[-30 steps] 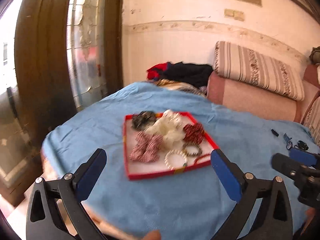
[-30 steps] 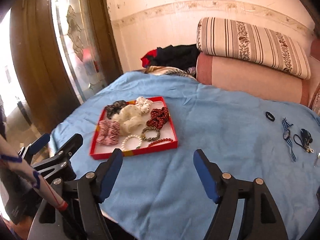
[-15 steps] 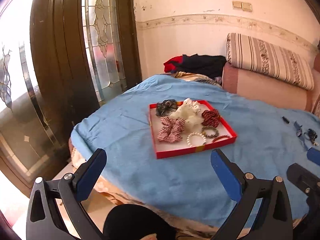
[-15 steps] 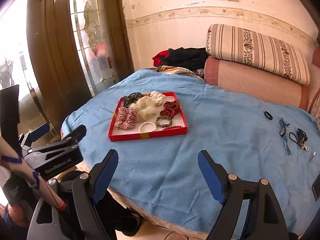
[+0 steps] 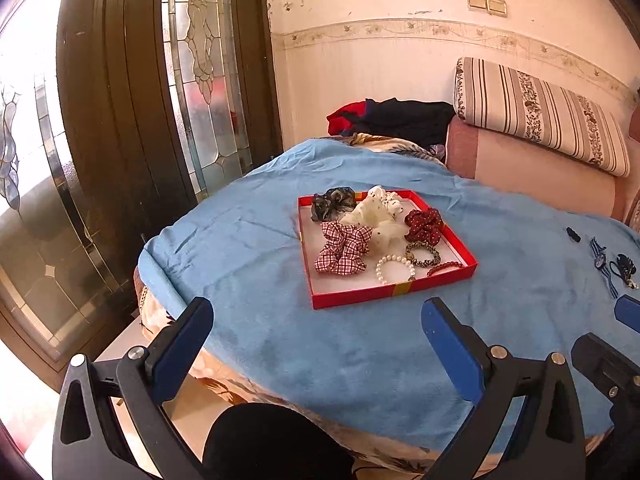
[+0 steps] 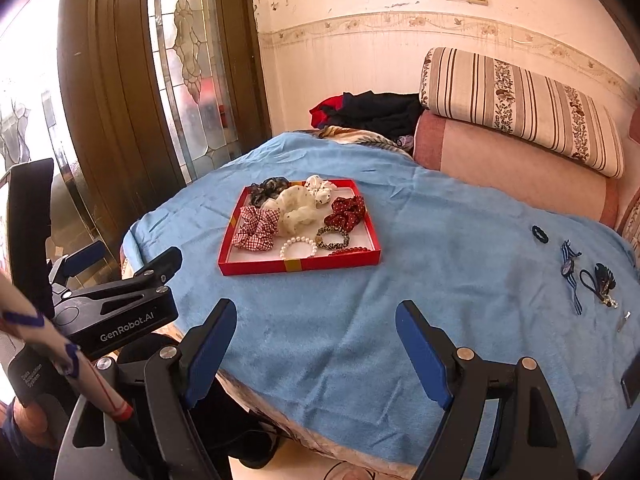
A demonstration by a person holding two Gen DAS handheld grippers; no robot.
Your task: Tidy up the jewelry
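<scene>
A red tray (image 5: 352, 298) (image 6: 296, 266) lies on the blue cloth. It holds several scrunchies, among them a red checked one (image 5: 342, 249) (image 6: 256, 227) and a cream one (image 5: 376, 220), plus a pearl bracelet (image 5: 394, 268) (image 6: 298, 246) and a red bead bracelet (image 5: 446, 268). Loose pieces lie on the cloth at the right: a black hair tie (image 6: 540, 233), a blue striped watch (image 6: 570, 270) and a dark tassel charm (image 6: 602, 280). My left gripper (image 5: 318, 340) and right gripper (image 6: 316, 340) are both open and empty, held back from the near table edge.
The blue cloth covers a round table (image 6: 460, 280). A striped cushion (image 6: 520, 104) and pink sofa back stand behind it. Dark clothes (image 6: 376, 112) lie at the far side. A glass door (image 5: 192, 80) is at the left. A dark flat object (image 6: 632, 376) lies at the right edge.
Both grippers have pulled back and up from the table; the tray looks smaller and farther, and the near table edge and floor show. Jaws stay open.
</scene>
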